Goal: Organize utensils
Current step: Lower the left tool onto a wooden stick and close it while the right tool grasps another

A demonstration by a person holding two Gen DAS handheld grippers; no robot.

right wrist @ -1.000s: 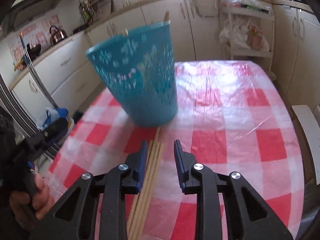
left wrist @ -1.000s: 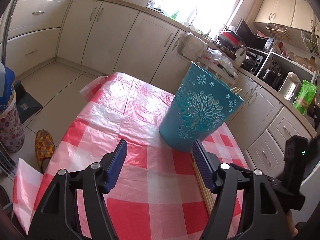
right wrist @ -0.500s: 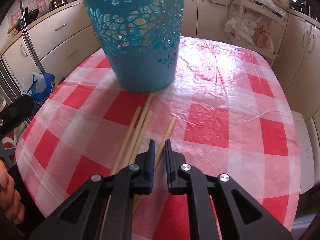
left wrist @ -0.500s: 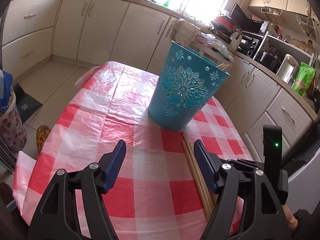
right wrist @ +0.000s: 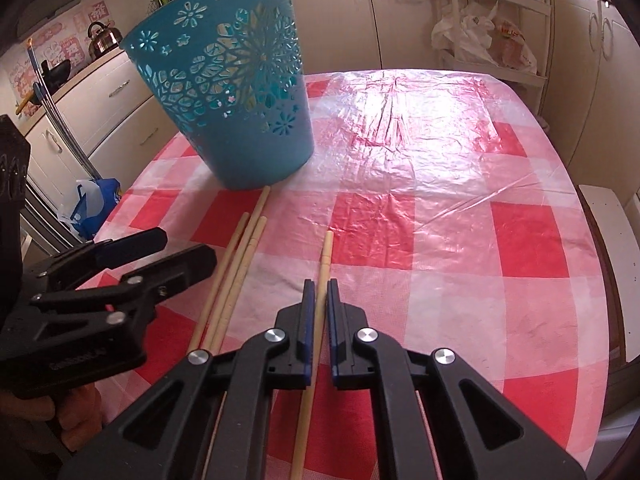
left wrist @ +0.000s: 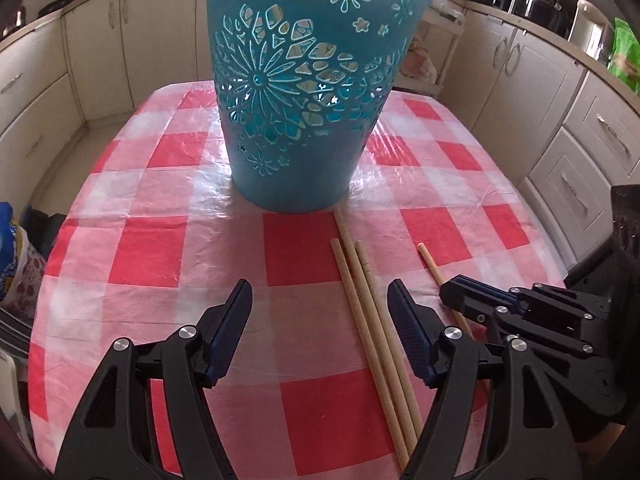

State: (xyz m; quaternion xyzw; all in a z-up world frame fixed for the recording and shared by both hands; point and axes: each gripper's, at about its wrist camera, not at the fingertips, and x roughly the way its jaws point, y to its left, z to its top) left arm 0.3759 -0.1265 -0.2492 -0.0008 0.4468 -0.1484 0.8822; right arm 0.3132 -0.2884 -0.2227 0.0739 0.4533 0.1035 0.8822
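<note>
A teal cut-out bucket stands upright on the red-and-white checked tablecloth. Three wooden chopsticks lie side by side in front of it. A single chopstick lies apart to their right. My right gripper is closing its last bit, and its pads press on this single chopstick. My left gripper is open above the cloth, with the three chopsticks passing just inside its right finger.
Cream kitchen cabinets ring the table. A white rack with plastic bags stands beyond the far edge. A blue bag sits on the floor at the left, and a white bench runs along the table's right edge.
The right gripper's jaws have closed from partly open onto the single chopstick. The left gripper has swung closer to the bucket and now faces the three chopsticks, its opening unchanged.
</note>
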